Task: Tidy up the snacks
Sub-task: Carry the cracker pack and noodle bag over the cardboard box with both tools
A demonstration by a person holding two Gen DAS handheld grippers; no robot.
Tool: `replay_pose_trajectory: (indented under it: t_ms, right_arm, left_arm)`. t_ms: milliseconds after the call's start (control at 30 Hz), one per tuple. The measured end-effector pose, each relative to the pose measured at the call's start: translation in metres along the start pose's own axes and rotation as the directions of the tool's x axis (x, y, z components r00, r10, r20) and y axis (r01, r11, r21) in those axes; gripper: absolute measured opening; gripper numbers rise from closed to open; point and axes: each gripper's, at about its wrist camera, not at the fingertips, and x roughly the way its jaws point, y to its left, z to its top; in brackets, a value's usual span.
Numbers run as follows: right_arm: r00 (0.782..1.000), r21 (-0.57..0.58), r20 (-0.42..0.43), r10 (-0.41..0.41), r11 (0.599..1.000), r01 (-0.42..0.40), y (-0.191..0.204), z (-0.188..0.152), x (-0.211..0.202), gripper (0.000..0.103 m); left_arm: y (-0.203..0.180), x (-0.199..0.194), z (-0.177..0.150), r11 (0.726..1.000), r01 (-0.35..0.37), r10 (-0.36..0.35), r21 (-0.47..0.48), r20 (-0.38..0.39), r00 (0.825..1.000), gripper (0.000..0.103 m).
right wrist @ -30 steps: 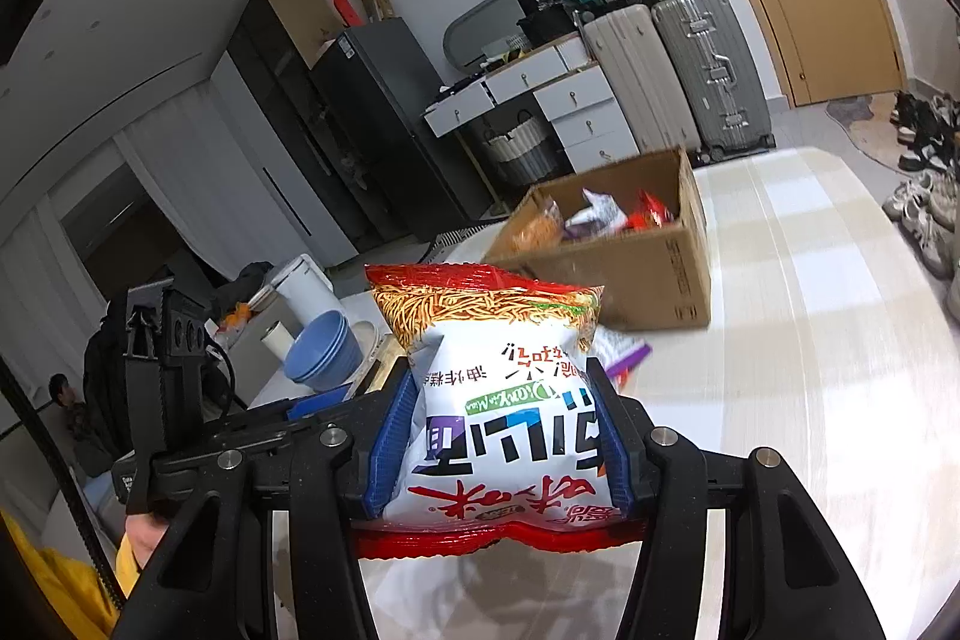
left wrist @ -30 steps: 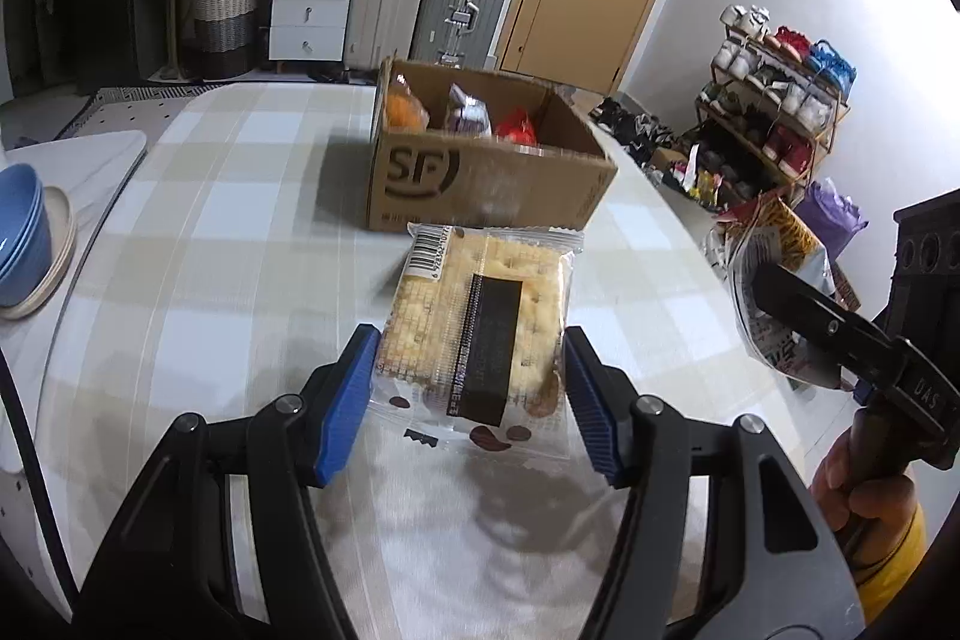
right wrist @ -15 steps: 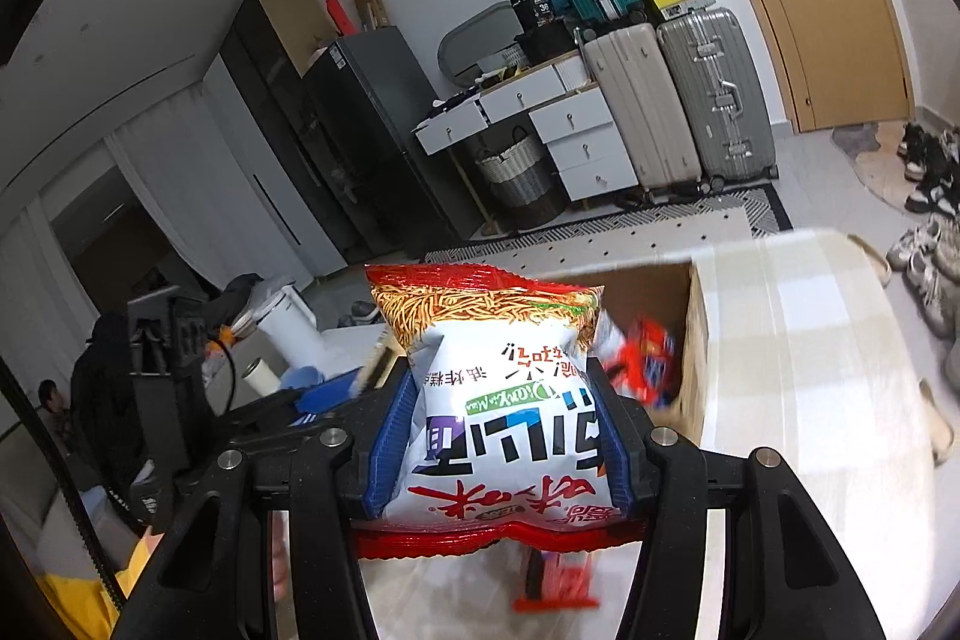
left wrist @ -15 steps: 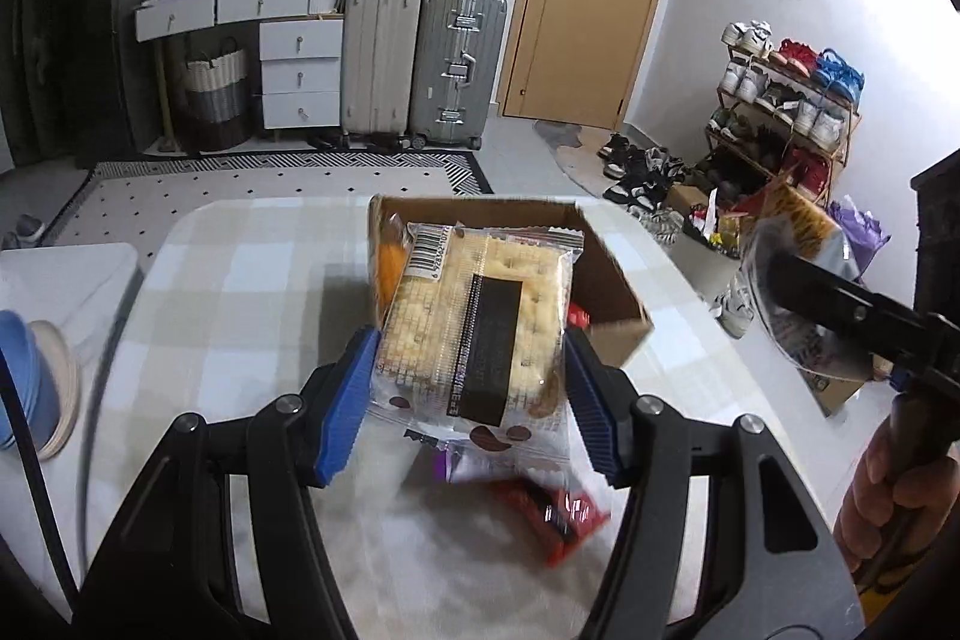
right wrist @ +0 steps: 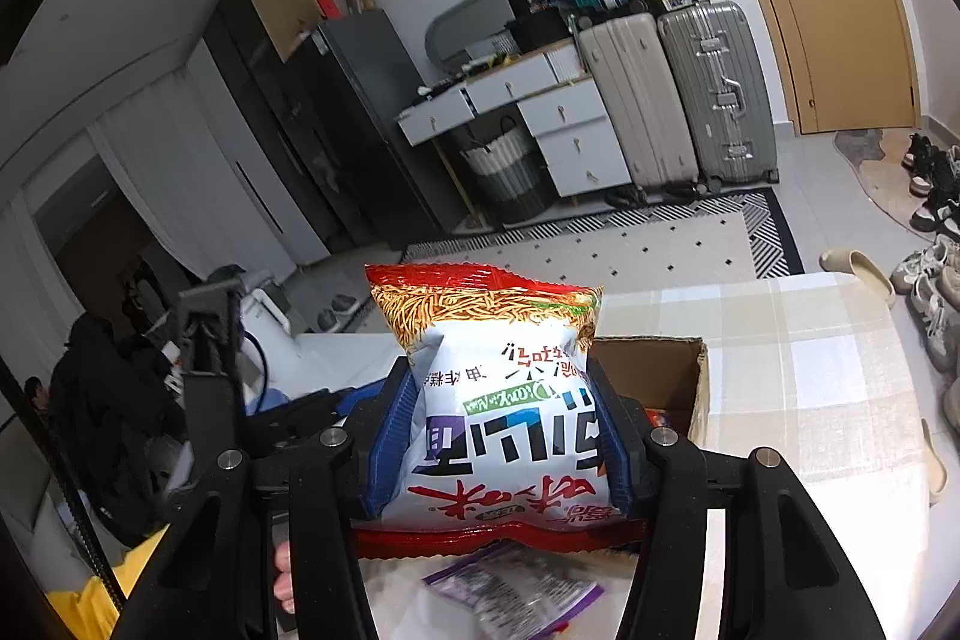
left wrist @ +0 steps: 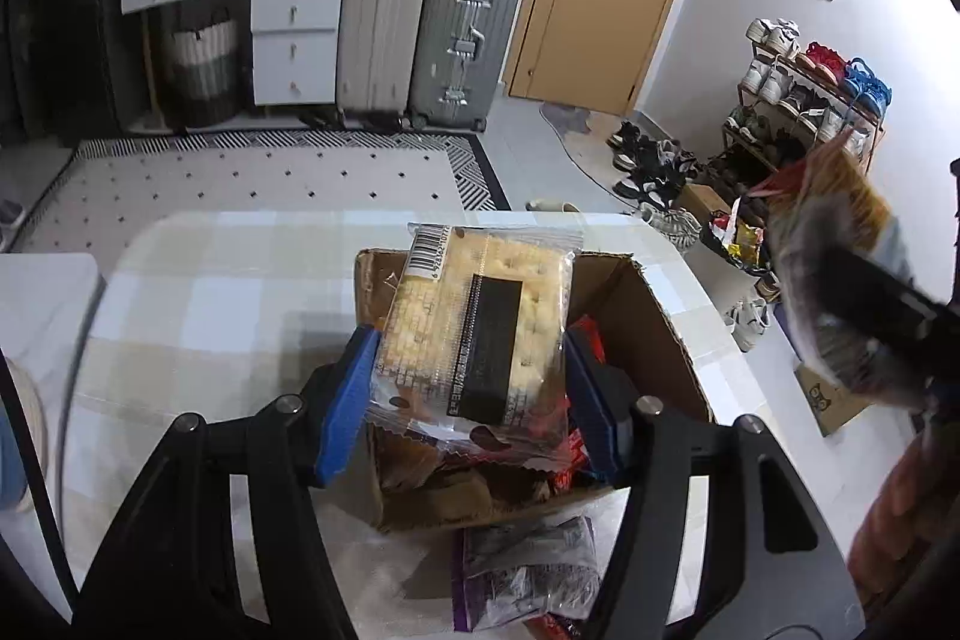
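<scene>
Looking along the left gripper (left wrist: 474, 388), its blue pads clamp a clear cracker packet (left wrist: 480, 334) directly above the open cardboard box (left wrist: 654, 334), which holds red wrappers; a purple snack bag (left wrist: 528, 580) lies on the checked table (left wrist: 198, 292) just in front of the box. From the right wrist, the right gripper (right wrist: 501, 436) is clamped on a noodle snack bag (right wrist: 498, 400), held over the box's (right wrist: 699, 388) near left part.

The cracker pack (left wrist: 474, 334) hides much of the cardboard box (left wrist: 654, 340); the noodle bag (left wrist: 834, 244) is motion-blurred.
</scene>
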Motion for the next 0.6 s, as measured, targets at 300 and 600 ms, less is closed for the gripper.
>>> replay_pose_trajectory:
  t_ms: [300, 600]
  right_arm:
    - [0.998, -0.013, -0.055, -0.032, 0.999, 0.031, -0.013, 0.001, 0.034, 0.054]
    - [0.996, -0.011, -0.067, -0.061, 0.998, 0.06, -0.025, 0.001, 0.046, 0.054]
  left_arm:
    - [-0.01, 0.039, 0.008, 0.998, -0.01, 0.011, 0.055, -0.015, 1.0, 0.058]
    - [-0.017, 0.059, 0.009, 0.997, -0.015, 0.018, 0.075, -0.038, 0.999, 0.058]
